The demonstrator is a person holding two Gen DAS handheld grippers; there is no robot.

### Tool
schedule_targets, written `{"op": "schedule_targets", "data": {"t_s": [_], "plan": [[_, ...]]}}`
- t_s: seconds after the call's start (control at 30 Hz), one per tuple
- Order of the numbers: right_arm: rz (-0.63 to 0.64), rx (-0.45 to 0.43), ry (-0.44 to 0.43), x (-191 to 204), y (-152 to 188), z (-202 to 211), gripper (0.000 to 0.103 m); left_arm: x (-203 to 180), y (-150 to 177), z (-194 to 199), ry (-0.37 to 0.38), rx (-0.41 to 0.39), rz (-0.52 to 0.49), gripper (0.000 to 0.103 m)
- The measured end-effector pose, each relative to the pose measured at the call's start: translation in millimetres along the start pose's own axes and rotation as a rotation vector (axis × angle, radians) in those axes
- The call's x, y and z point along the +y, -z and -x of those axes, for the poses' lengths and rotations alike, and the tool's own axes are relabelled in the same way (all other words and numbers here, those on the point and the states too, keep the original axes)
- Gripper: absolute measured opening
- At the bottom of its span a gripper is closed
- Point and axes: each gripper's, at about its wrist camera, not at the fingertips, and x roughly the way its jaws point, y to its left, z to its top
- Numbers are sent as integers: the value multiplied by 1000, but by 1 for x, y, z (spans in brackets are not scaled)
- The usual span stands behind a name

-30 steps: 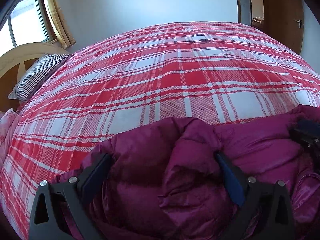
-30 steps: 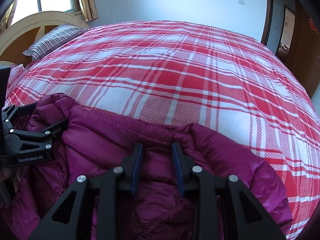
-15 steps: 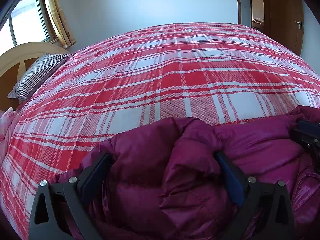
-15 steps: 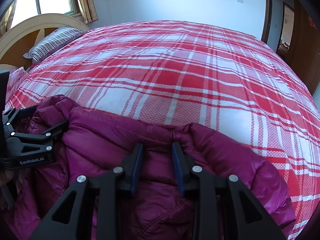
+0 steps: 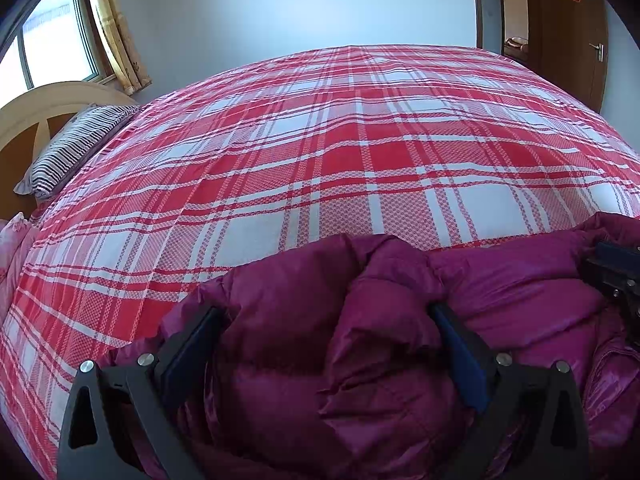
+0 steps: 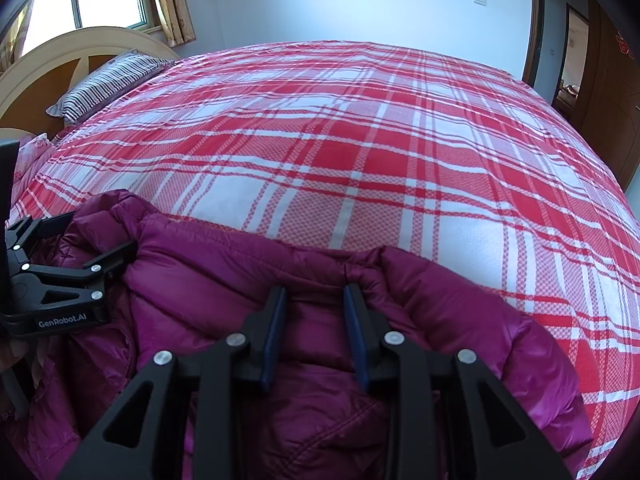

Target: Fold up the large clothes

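A magenta puffer jacket (image 5: 360,352) lies bunched at the near edge of the bed; it also shows in the right wrist view (image 6: 224,276). My left gripper (image 5: 324,320) is open wide, its jaws on either side of a thick fold of the jacket. It also shows at the left of the right wrist view (image 6: 100,240). My right gripper (image 6: 314,300) is shut on a fold of the jacket near its upper edge. Its black body shows at the right edge of the left wrist view (image 5: 616,272).
A red and white plaid bedspread (image 5: 360,152) covers the large bed beyond the jacket. A striped pillow (image 5: 72,148) lies by the wooden headboard (image 6: 60,52) at the left. A window is at the far left and a brown door (image 5: 568,28) at the far right.
Both views have shifted slightly toward the bed. The grips on the jacket look the same.
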Motion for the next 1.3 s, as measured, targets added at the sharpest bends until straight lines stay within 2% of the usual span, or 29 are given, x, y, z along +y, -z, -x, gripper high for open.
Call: {"op": "schedule_targets", "data": {"t_s": [0.43,1.1,1.3], "plan": [[0,-1,0,0,0,0,32,-3,0,1,-16,-5,-11,103],[-7,0,-7,-1,0,-1,32,0,0,-1,3,1,2,103],[13,28,2,0,-8,2,32,1,-11,9,9,28,-29,102]]}}
